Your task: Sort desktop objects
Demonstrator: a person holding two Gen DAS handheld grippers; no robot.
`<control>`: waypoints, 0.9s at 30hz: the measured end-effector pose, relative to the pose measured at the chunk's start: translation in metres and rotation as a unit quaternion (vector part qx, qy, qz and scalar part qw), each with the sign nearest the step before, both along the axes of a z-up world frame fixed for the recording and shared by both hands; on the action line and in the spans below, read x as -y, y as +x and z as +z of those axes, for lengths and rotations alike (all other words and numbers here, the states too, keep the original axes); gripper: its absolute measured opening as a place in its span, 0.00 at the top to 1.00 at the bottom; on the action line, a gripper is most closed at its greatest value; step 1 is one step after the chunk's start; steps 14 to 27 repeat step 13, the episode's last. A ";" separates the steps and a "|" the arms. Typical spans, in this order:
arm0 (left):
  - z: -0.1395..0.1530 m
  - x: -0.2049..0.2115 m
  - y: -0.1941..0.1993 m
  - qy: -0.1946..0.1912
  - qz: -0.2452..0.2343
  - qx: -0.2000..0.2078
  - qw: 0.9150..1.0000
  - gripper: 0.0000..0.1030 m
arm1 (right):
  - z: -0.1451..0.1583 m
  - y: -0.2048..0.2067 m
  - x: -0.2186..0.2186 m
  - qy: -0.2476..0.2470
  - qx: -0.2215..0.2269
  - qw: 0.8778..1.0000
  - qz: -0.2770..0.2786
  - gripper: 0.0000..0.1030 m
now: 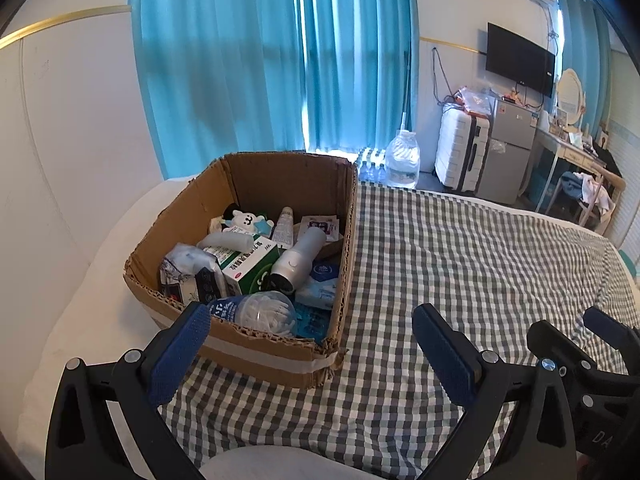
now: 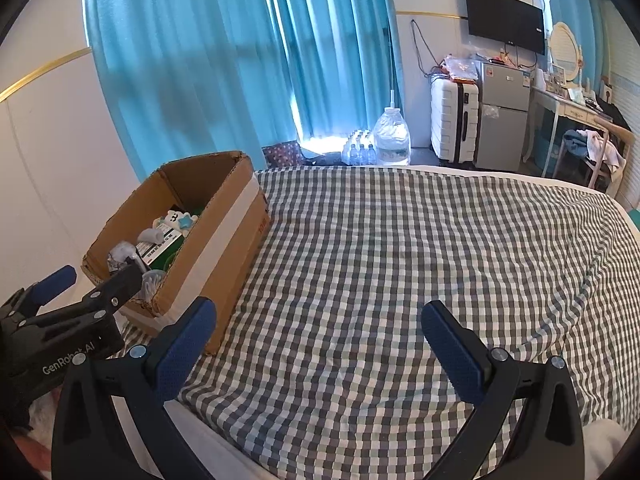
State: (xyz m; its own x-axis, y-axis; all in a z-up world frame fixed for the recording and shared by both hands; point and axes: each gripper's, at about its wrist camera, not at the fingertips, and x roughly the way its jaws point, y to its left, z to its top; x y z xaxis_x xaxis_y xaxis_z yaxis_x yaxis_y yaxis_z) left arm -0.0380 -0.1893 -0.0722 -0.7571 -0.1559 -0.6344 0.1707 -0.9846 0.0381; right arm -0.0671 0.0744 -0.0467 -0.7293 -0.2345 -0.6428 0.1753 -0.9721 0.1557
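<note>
The sorting looked almost finished, or finished. All the small objects that I could see lay inside the one cardboard box (image 1: pixel 256 184), which stood on the left part of the checked bedsheet (image 1: pixel 460 248). The rest of the sheet carried nothing in either view, so I judged that nothing was left to collect, unless something lay outside the pictures.

Inside the box I counted one white bear toy (image 1: pixel 248 221), one green and white medicine box (image 1: pixel 250 266), one silver cylinder-shaped device (image 1: pixel 298 260), one white tube (image 1: pixel 285 224), one clear tub of cotton swabs (image 1: pixel 260 312) at the near wall, and one small flat sachet (image 1: pixel 320 226). There were also several soft packets in white and blue; their number I could not tell.

The left gripper (image 1: pixel 310 350) hovered just before the near edge of the box, with its tongs spread wide and nothing between them. The right gripper (image 2: pixel 320 344) hung over the bare sheet, also spread and empty.
</note>
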 end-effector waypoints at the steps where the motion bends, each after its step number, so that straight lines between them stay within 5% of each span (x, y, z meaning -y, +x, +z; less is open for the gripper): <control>1: -0.001 0.000 0.000 -0.002 0.002 0.003 1.000 0.00 | 0.000 0.001 0.001 0.002 -0.001 1.000 0.000 0.00; 10: -0.008 0.002 0.000 -0.007 -0.004 0.031 0.999 0.00 | -0.002 0.000 0.006 0.006 0.002 1.000 0.002 0.00; 27: -0.008 0.001 0.003 -0.004 -0.012 0.025 1.000 0.00 | -0.003 0.000 0.009 0.010 0.004 1.000 0.003 0.00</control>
